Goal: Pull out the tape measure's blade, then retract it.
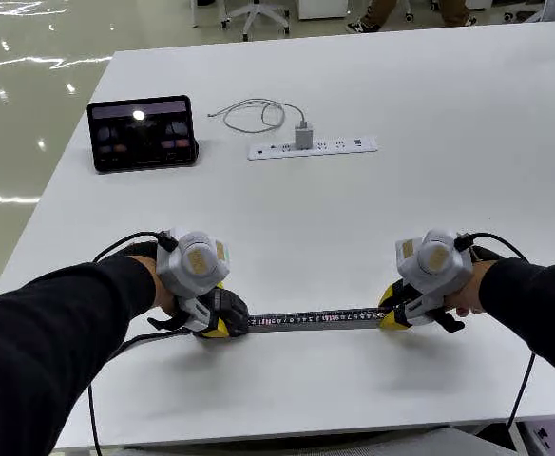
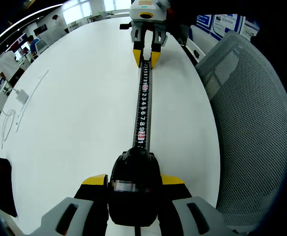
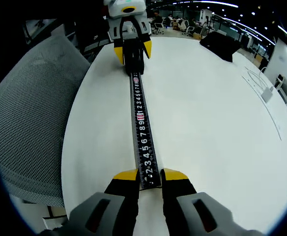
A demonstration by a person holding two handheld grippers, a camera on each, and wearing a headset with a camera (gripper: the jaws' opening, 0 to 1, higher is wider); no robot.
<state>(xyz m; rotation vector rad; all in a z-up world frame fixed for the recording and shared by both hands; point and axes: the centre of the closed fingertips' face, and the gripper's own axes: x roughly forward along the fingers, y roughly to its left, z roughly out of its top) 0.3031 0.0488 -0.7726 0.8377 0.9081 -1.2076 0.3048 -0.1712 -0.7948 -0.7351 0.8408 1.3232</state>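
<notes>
The tape measure (image 2: 133, 189) is lying on the table (image 1: 354, 209), near the table's front edge. The left gripper (image 1: 217, 326) is squeezing it tight between its jaws. The right gripper (image 3: 150, 176) is pinching the end of the blade (image 3: 139, 118), which is stretching flat along the table.

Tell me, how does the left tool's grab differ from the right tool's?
The left tool grips the fat black case, jaws wide apart; the right tool pinches the end of the thin blade, jaws nearly together. Both have yellow tips and sit low over the white table.
</notes>
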